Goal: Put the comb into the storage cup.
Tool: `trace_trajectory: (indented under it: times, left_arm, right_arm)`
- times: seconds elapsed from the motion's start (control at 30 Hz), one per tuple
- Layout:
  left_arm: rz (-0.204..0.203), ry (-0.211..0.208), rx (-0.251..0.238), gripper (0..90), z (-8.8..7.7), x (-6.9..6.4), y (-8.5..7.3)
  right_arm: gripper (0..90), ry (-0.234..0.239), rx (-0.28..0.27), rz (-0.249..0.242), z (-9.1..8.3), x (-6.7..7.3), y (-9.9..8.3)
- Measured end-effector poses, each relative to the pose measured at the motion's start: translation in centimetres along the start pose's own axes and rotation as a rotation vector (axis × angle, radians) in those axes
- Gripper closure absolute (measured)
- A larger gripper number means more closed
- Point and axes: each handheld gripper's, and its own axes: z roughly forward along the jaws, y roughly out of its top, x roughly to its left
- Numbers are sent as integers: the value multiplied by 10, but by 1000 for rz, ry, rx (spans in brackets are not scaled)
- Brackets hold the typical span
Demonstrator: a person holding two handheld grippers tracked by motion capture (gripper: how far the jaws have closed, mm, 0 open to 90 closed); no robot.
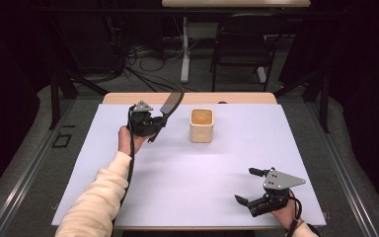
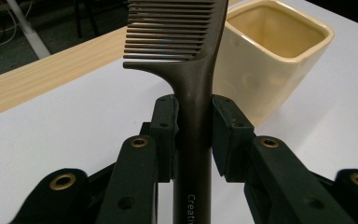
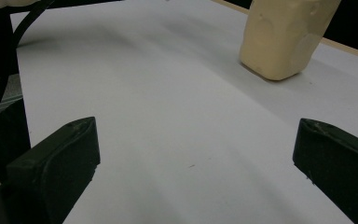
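My left gripper (image 1: 154, 121) is shut on the handle of a dark brown comb (image 1: 171, 104), held above the white mat left of a cream square cup (image 1: 201, 125). In the left gripper view both pads clamp the comb (image 2: 193, 84) handle, its teeth pointing left, with the cup (image 2: 270, 56) just behind and to the right. My right gripper (image 1: 250, 186) rests near the mat's front right corner, jaws wide apart with nothing between them. The right gripper view shows its open fingers (image 3: 60, 158) over bare mat, the cup (image 3: 284, 35) farther off.
The white mat (image 1: 192, 168) covers a wooden table (image 1: 128, 98) whose far edge shows. Beyond the table stand a black chair (image 1: 242, 44), a desk leg and loose cables on the floor. A sleeved forearm (image 1: 98, 197) reaches in from the bottom left.
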Motion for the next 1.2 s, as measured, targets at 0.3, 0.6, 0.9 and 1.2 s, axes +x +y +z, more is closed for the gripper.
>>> trace_trajectory:
  times: [0.3,0.6,0.9,1.2]
  left_arm:
    - [5,-1,-11,716,4,-2,4]
    - [10,-12,-17,716,8,-3,9]
    - [10,-19,-27,716,13,-2,12]
    - [14,-19,-44,716,14,-2,17]
  right_arm:
    - [0,0,0,-1,0,0,0]
    - [0,1,0,0,0,0,0]
    - [0,1,-1,-1,0,0,0]
    - [0,1,0,0,0,0,0]
